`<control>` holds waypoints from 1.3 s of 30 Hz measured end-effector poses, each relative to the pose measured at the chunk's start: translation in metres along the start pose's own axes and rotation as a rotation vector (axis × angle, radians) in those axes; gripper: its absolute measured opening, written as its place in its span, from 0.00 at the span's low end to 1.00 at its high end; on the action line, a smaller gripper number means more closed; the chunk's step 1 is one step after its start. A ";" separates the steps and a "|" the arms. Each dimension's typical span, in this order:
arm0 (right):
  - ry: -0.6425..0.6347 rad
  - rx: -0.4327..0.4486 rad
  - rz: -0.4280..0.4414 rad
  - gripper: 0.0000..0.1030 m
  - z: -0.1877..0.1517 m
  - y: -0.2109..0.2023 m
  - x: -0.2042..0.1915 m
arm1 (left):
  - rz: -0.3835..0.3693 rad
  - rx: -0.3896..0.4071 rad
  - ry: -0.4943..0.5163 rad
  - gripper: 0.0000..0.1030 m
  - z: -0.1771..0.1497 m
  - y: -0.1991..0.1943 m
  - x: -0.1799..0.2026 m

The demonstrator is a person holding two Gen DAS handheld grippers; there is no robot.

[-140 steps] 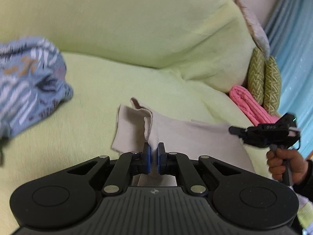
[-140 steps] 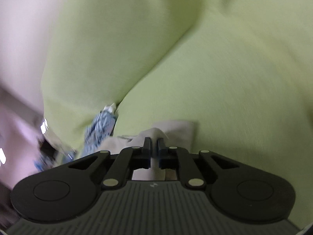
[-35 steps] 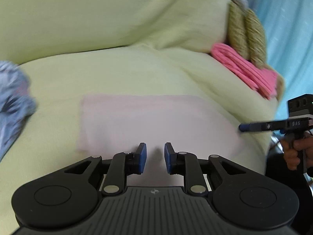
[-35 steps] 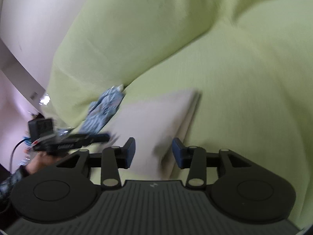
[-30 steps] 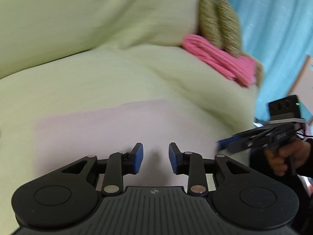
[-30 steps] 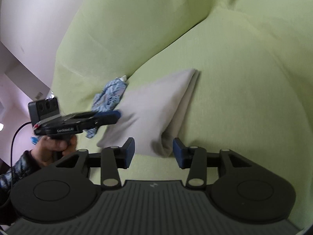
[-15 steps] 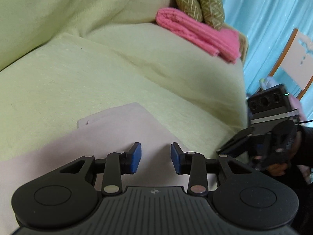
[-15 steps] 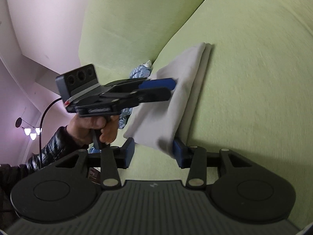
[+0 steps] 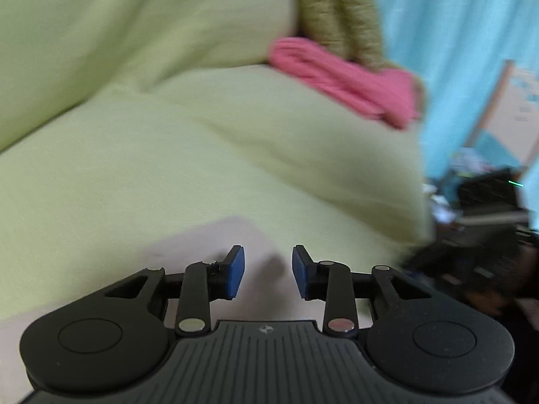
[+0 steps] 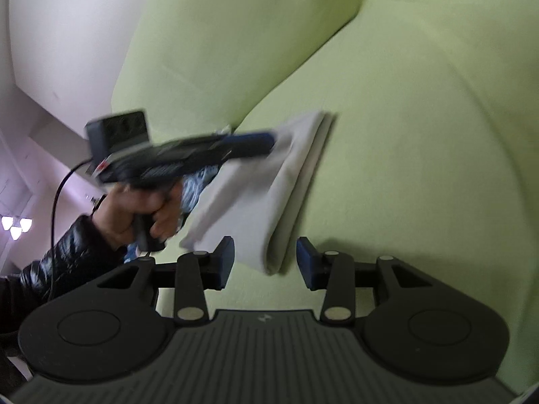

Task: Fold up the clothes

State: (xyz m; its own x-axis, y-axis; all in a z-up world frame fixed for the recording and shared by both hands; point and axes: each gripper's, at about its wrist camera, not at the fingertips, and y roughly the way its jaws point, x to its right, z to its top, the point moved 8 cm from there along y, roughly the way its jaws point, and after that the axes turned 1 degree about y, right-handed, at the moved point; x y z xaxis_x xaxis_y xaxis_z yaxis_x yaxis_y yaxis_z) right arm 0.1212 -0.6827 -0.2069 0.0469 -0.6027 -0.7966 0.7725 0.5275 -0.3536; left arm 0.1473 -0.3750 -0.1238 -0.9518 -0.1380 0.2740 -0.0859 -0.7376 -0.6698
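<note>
Green sofa (image 10: 421, 134) bears folded beige cloth (image 10: 256, 195) (blurred, perhaps untouched)

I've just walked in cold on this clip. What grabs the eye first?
A folded beige cloth lies flat on the lime-green sofa seat, with both tongs, left and right, open at its near end. In the left view, a bright pink folded garment sits at the sofa's far end.

- The near end of the beige folded cloth (image 9: 209, 252) is hidden behind the left gripper (image 9: 267, 271) body.
- The right gripper (image 9: 485, 256) is smeared into a dark blur at the sofa (image 9: 235, 155) seat's right edge.
- A blue patterned garment (image 10: 195, 185) is mostly covered by the left hand (image 10: 141, 208).
- The pink folded cloth (image 9: 343, 80) is blurred.
</note>
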 end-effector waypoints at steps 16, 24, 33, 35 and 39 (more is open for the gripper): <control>0.009 0.117 -0.072 0.37 0.035 -0.004 0.007 | 0.218 0.055 -0.029 0.28 0.006 0.002 -0.049; -0.102 0.143 -0.148 0.38 0.067 0.025 0.004 | 0.427 0.147 -0.212 0.46 -0.044 -0.094 -0.113; -0.184 0.132 -0.204 0.38 0.089 0.074 0.007 | 0.446 0.171 -0.329 0.46 -0.085 -0.115 -0.151; -0.182 0.137 -0.218 0.38 0.091 0.078 0.008 | 0.425 0.186 -0.340 0.45 -0.086 -0.112 -0.154; -0.182 0.120 -0.242 0.38 0.090 0.082 0.012 | 0.418 0.203 -0.341 0.24 -0.088 -0.108 -0.159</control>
State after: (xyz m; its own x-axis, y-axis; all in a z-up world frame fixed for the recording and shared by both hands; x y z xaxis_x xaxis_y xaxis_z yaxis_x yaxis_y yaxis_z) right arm 0.2418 -0.7005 -0.2012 -0.0426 -0.8049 -0.5919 0.8435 0.2886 -0.4531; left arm 0.2818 -0.2150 -0.1554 -0.7407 -0.6258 0.2444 0.3676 -0.6820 -0.6322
